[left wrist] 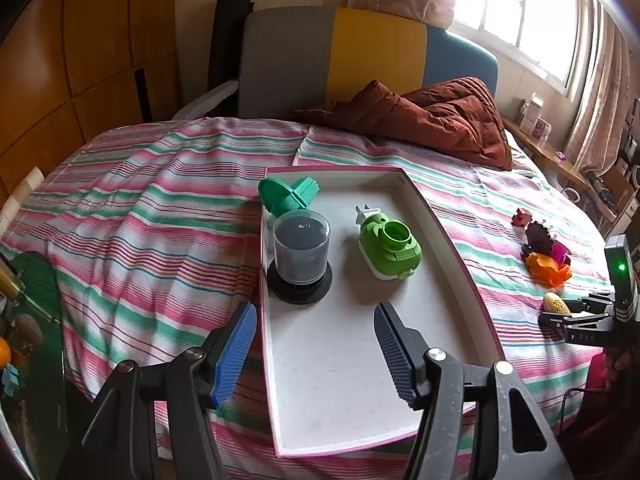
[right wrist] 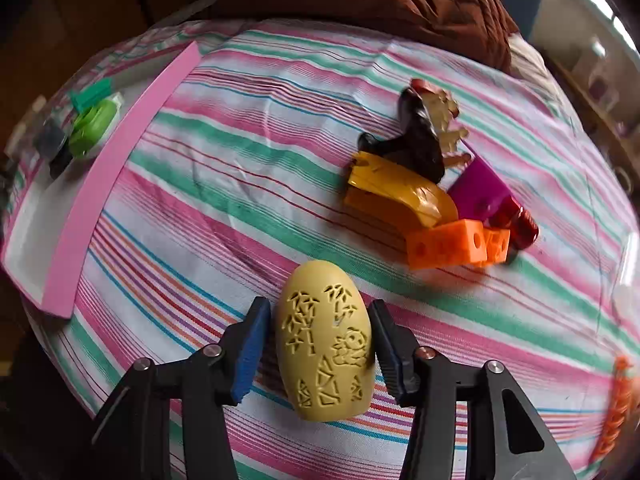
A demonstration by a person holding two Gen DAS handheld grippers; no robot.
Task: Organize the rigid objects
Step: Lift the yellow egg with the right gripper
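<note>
Right tool (right wrist: 318, 344) pinching yellow egg (right wrist: 324, 340) above the bed (right wrist: 240, 184); left tool (left wrist: 316, 348) spread over tray (left wrist: 340, 380). Tray holds green plug-in (left wrist: 390, 248), disc tub (left wrist: 301, 252), teal piece (left wrist: 288, 194). Toy pile (right wrist: 436, 188) loose near bed's right edge.

Pale yellow egg (right wrist: 324, 344) with carved patterns, pink-rimmed white tray (left wrist: 360, 360), pink-green striped bedcover (left wrist: 160, 208)

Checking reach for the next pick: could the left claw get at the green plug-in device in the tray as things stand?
Probably yes. The left claw is open and empty over the tray, and the green device lies ahead with bare tray floor between them.
</note>
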